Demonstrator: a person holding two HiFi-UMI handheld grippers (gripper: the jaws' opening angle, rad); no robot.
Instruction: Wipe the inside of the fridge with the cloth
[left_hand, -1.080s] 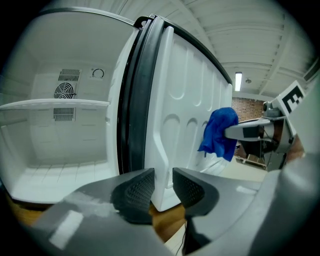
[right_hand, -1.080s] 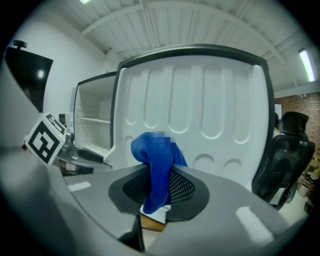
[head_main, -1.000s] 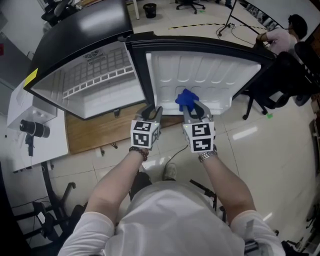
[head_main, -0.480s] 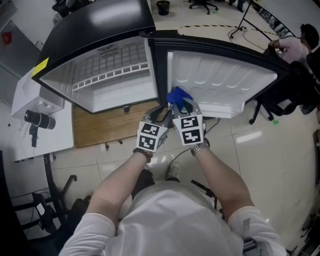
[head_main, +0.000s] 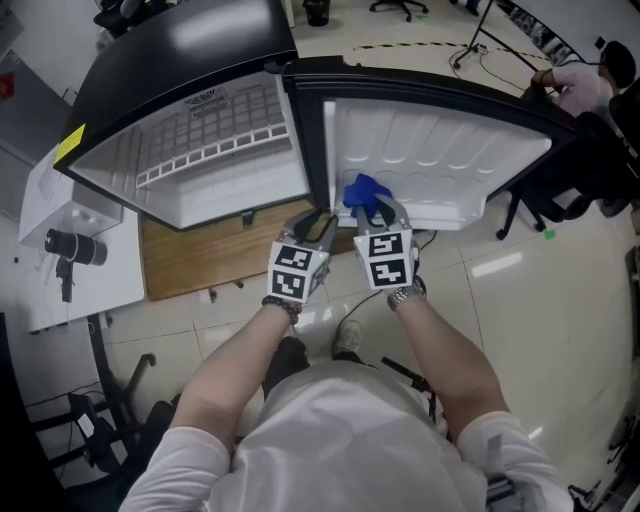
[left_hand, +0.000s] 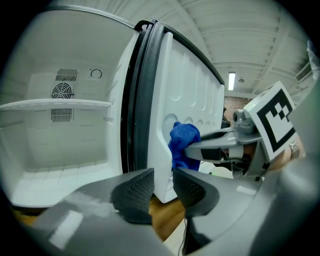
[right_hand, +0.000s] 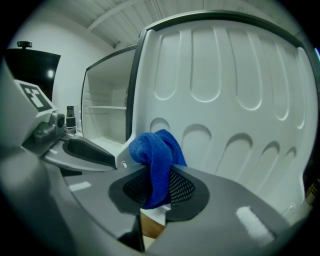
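The fridge stands open, its white cabinet (head_main: 220, 170) at left and the door's ribbed white inner liner (head_main: 450, 150) at right. My right gripper (head_main: 378, 212) is shut on a bunched blue cloth (head_main: 365, 190), which sits against the lower liner near the hinge side. In the right gripper view the cloth (right_hand: 155, 155) hangs between the mesh pads of that gripper (right_hand: 157, 187). My left gripper (head_main: 318, 228) hovers beside it at the door's lower hinge corner. Its jaws (left_hand: 164, 182) stand slightly apart with nothing between them; the cloth (left_hand: 182, 145) shows beyond.
A wire-pattern shelf (left_hand: 55, 105) crosses the cabinet. The fridge rests on a wooden board (head_main: 200, 250). A white table with a black device (head_main: 70, 248) is at left. An office chair (head_main: 570, 170) and a seated person (head_main: 590, 80) are at right. A cable (head_main: 350, 300) lies on the tiled floor.
My right gripper has carried the cloth across the lower door liner toward the hinge side and slightly down. The left gripper has hardly moved. The head view has shifted a little.
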